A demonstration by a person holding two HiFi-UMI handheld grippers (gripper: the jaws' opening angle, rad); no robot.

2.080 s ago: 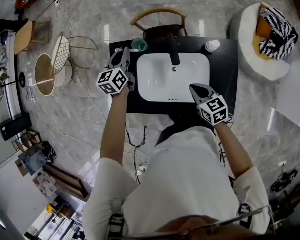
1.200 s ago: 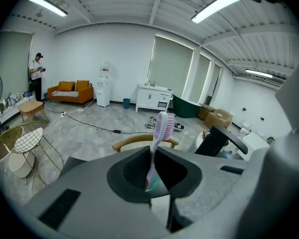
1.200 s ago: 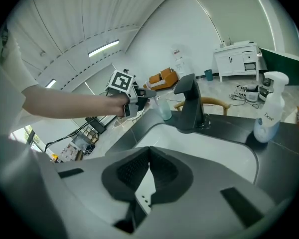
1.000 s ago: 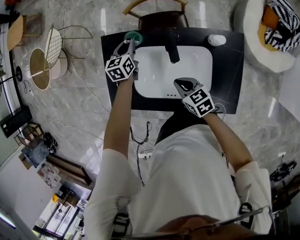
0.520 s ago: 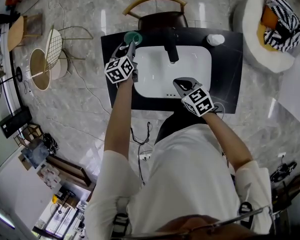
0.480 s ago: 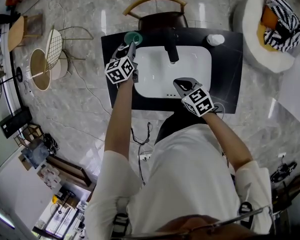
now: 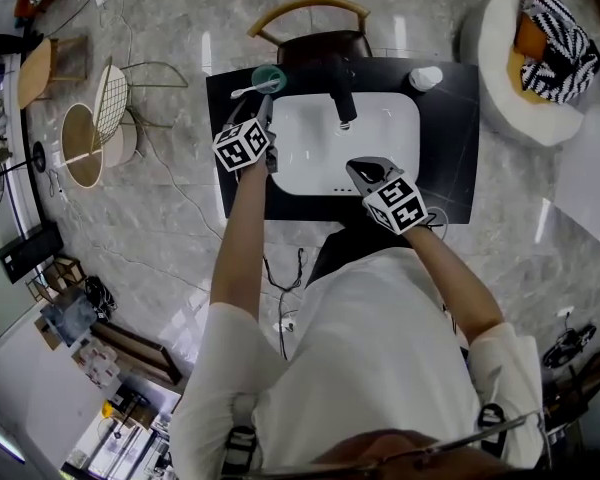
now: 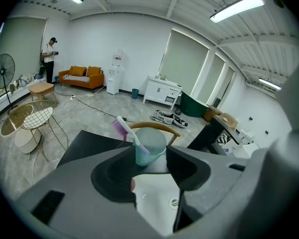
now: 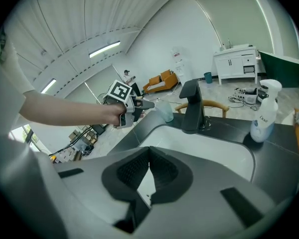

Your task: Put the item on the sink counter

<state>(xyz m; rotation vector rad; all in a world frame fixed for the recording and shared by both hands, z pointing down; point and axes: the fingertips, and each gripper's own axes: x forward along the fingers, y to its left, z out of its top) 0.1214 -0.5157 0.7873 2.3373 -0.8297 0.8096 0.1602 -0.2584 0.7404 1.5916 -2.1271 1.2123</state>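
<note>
Now the teal cup (image 7: 270, 78) with its toothbrush (image 7: 244, 90) stands on the black counter (image 7: 445, 138) at the basin's (image 7: 310, 158) back-left corner. The left gripper's (image 7: 263, 108) jaws have just been opening. They stand wide, with the cup loose between their tips. The right gripper (image 7: 365, 168) hovers clenched and empty over the basin's front edge.

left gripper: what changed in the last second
The left gripper has just been opening its jaws, letting go of the teal cup, which now stands free on the counter just past them. The right gripper stayed shut over the basin.
</note>
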